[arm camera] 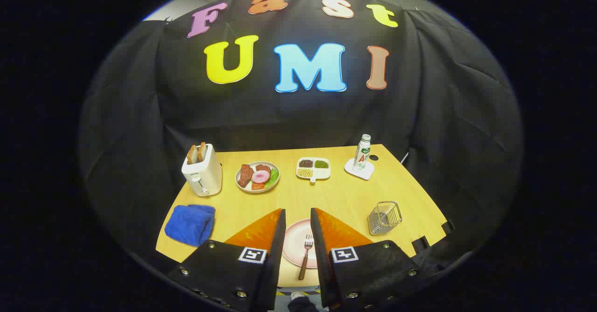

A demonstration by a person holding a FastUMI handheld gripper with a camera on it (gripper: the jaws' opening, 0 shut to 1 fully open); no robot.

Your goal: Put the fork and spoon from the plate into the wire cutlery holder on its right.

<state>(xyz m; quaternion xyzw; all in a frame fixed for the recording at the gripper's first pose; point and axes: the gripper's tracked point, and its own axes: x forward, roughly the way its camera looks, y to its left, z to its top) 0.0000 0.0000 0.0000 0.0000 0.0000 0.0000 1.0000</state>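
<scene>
Seemingly light, stiff and slippery, the fork (305,256) on the plate (291,246), lower centre, is best taken mid-handle; the fingers (275,237) are spread wide, empty.

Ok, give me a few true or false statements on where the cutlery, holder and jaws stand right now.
1. The fork lies on the pink plate. True.
2. The holder already has a fork in it. False: it holds no cutlery.
3. The gripper is shut on the fork. False: its jaws are open, with the fork seen between them.
4. Toast sticks out of the toaster. True.
5. The bottle lies on its side. False: it stands upright.
</scene>
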